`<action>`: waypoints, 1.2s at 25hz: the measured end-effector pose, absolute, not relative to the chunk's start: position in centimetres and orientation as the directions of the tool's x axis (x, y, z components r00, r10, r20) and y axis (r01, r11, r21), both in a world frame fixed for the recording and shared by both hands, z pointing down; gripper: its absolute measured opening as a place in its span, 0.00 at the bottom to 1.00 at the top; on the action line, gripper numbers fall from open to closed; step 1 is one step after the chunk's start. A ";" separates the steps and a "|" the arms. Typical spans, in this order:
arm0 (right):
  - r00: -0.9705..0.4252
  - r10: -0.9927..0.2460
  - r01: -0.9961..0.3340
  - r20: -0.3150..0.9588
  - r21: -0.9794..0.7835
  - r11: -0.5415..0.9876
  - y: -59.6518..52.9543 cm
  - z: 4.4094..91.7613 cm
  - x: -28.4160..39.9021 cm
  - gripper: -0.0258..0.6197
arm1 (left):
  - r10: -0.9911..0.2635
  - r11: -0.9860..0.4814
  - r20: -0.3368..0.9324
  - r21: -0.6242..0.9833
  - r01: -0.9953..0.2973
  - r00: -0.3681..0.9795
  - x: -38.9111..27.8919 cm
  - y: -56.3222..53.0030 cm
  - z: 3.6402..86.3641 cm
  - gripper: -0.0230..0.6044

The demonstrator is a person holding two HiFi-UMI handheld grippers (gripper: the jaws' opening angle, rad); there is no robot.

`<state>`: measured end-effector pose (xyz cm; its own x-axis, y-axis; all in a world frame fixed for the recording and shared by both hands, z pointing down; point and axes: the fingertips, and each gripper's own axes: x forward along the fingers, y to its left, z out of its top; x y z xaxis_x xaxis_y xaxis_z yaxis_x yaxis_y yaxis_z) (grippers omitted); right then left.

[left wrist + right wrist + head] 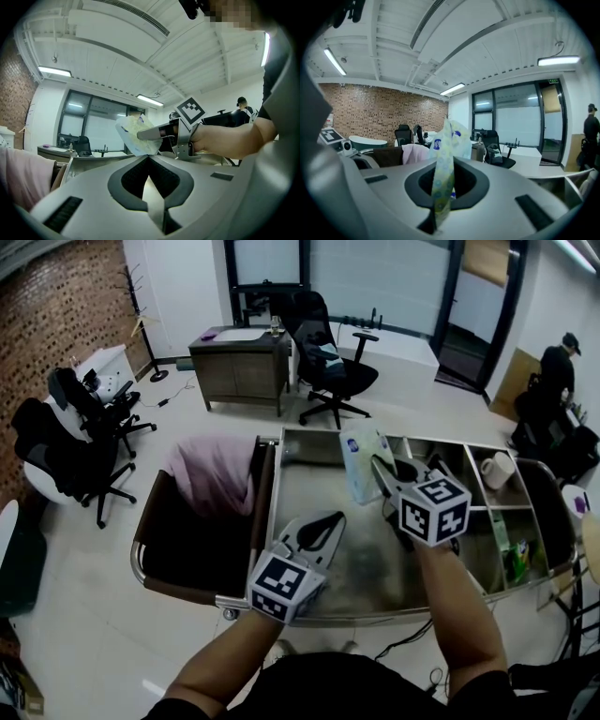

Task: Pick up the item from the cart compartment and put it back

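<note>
Tissue pack [356,451], one, in right claw [377,463]; left claw [335,518] closed.

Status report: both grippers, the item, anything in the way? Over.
Left gripper shut, empty. Right gripper shut on tissue pack, held above the cart. Nothing seen between pack and cart; mug apart, in a side compartment.

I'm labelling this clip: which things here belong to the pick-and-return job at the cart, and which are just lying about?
In the job: soft pack, clamped in the right gripper; the cart it came from.

Lying about: mug, green item, pink cloth, office chair. The left gripper is shut and empty.
</note>
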<state>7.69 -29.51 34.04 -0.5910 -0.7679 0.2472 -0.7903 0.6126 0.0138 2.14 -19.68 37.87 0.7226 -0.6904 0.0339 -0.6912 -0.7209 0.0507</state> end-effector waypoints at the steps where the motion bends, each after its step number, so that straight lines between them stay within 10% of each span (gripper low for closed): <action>1: -0.590 -0.763 -0.788 0.264 0.018 0.616 -29.9 34.3 7.7 0.06 | -0.690 -0.721 0.034 0.052 -0.691 0.723 2.2 -19.7 37.9 0.04; 30: -0.500 -0.651 -0.744 0.570 0.101 0.660 -39.1 40.5 3.3 0.06 | -0.689 -0.721 0.047 0.056 -0.691 0.723 2.2 -19.8 38.0 0.04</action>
<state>3.26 -39.13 40.46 -0.5005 -0.6512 0.5705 -0.7443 0.6602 0.1006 2.21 -19.82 38.01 0.7229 -0.6893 0.0472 -0.6909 -0.7208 0.0556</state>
